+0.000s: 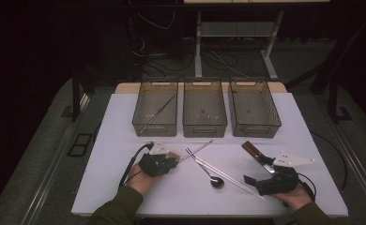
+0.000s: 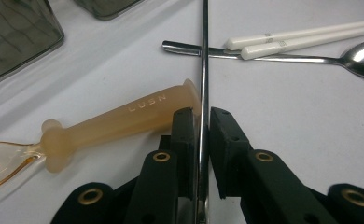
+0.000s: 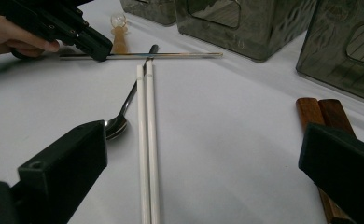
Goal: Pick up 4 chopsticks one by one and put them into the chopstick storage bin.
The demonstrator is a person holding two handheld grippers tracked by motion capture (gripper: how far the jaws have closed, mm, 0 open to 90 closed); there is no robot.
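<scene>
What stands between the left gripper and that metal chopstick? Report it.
Nothing visible: the left gripper's jaws flank the metal chopstick. An amber spoon's handle lies close beside one jaw, and the chopstick crosses over the steel spoon's handle farther out.

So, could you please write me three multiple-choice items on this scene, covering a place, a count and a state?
1. Where does the metal spoon lie?
A. In a bin
B. Between the right gripper's jaws
C. On the table, beside the white chopsticks

2. How many bins stand at the back?
A. Two
B. Three
C. Four

3. How do the right gripper's jaws stand?
A. Wide open
B. Shut on the spoon
C. Shut on the wooden chopsticks

C: the metal spoon touches the white chopsticks on the table.
B: three bins stand in a row.
A: the right gripper grips nothing.
</scene>
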